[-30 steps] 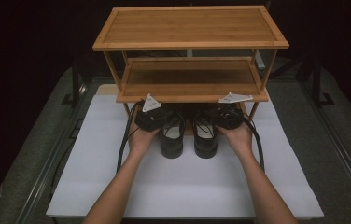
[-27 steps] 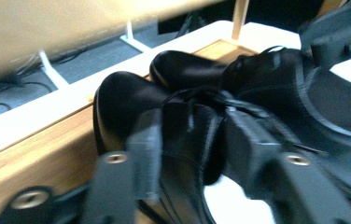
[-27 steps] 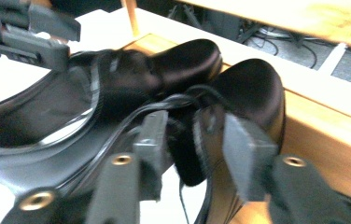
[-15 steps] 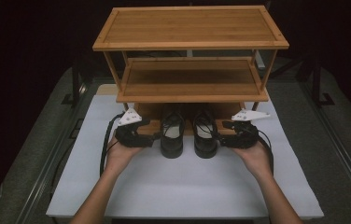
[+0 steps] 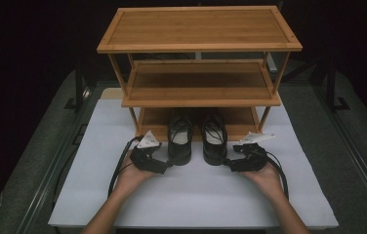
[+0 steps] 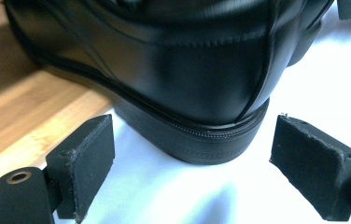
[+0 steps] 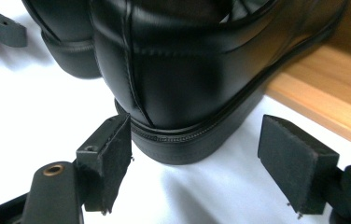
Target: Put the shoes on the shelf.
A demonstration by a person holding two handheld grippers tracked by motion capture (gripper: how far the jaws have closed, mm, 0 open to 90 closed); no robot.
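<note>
Dark all around the table, and down the middle lies a white mat (image 5: 191, 195) on a grey tabletop (image 5: 347, 146). Biggest thing on it is the three-tier bamboo shoe rack (image 5: 198, 29) at the far side of the mat, top shelf bare, middle shelf bare, bottom shelf (image 5: 240, 119) low by the mat.

Now the shoes: a pair of black leather lace-ups, toes tucked under the rack on that bottom shelf, heels hanging out over the near edge onto the white mat. Left shoe (image 5: 180, 141) and right shoe (image 5: 214, 141) sit side by side, close but just apart, both upright.

On to the hands, coming in from the near edge. Left gripper (image 5: 168, 163) lies low on the mat just left of the left shoe's heel, its jaws have just been opening, and in the left gripper view (image 6: 192, 163) the pads stand wide, either side of the heel (image 6: 211, 140), clear of it, gripping nothing. Right gripper (image 5: 226, 163), mirror image, sits just right of the right shoe's heel; its jaws have been spreading too, and the right gripper view (image 7: 194, 158) shows the heel (image 7: 183, 144) in the gap, the left pad (image 7: 113, 149) very near the sole edge, the other pad well off.
</note>
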